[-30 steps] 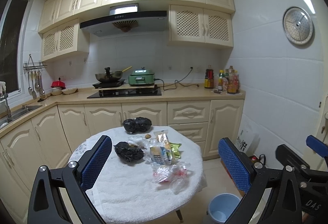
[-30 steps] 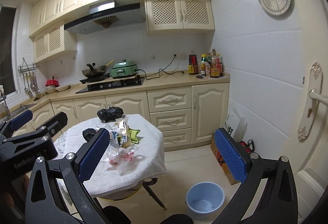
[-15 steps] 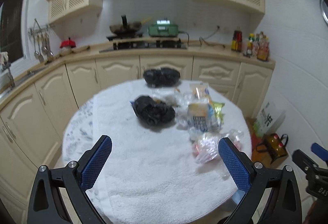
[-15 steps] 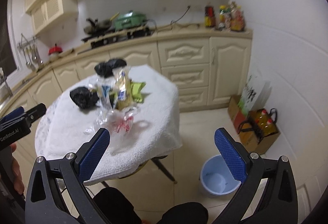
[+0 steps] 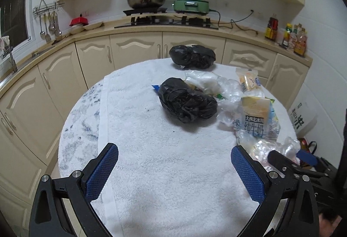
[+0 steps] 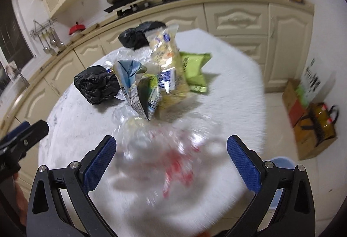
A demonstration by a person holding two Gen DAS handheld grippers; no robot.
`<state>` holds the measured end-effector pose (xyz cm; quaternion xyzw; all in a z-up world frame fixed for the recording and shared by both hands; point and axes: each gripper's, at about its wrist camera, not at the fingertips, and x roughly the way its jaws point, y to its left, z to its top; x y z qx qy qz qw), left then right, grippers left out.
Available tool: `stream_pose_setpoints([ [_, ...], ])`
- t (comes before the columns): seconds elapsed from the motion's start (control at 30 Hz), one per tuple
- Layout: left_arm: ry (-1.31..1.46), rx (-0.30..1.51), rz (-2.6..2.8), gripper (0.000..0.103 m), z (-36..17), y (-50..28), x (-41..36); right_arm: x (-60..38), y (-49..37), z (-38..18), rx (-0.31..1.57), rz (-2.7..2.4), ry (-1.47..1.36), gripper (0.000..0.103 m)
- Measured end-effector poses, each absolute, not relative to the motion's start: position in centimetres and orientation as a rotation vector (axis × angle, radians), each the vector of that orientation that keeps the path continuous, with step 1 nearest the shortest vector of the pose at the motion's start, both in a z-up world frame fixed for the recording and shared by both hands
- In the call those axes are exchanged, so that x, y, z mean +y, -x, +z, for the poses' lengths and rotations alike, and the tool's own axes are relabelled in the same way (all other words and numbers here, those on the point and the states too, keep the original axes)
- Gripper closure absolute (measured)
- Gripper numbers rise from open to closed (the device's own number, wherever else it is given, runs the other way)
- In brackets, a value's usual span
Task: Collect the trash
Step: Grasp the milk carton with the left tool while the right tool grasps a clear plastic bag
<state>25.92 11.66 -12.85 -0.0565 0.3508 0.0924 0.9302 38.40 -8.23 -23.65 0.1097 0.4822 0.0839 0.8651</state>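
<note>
A round table under a white towel (image 5: 151,161) holds trash. A crumpled black bag (image 5: 186,100) lies mid-table and a second black bag (image 5: 192,57) at the far edge. A milk carton (image 5: 253,115), clear plastic wrap (image 5: 275,148) and a snack packet (image 5: 248,79) lie to the right. My left gripper (image 5: 174,172) is open and empty above the towel's near part. My right gripper (image 6: 171,163) is open, with a clear wrapper with red print (image 6: 173,154) between and beyond its fingers. The milk carton (image 6: 136,87), snack packet (image 6: 167,63), green packet (image 6: 195,70) and black bag (image 6: 97,84) lie behind it.
A blue bin (image 6: 282,163) stands on the floor to the right of the table, partly hidden by my right finger. A box and a bag with bottles (image 6: 318,126) stand by the wall. Cream cabinets (image 5: 134,50) and a counter with a stove run behind the table.
Both grippers have moved forward and tilted down over the table. The trash now looms closer, and the right gripper has come right above the clear wrapper. Both stay open.
</note>
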Motion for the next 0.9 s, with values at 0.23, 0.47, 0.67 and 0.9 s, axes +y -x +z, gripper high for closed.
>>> stream_pose_setpoints([
  [0.23, 0.112, 0.721, 0.141, 0.001, -13.5, -28.7, 10.6, -9.1, -37.9, -24.4, 1.005, 0.321, -0.351, 0.046],
  [0.47, 0.101, 0.721, 0.067, 0.001, -13.6, -31.5, 6.9, -12.8, -34.6, -21.7, 0.901, 0.308, -0.409, 0.053],
  [0.67, 0.056, 0.747, 0.049, 0.001, -14.7, -34.8, 3.2, -16.9, -33.8, -20.5, 0.821, 0.151, -0.383, 0.054],
  [0.9, 0.015, 0.791, 0.104, 0.012, -16.7, -38.9, 1.1, -18.9, -35.1, -21.2, 0.810, 0.130, -0.411, 0.053],
])
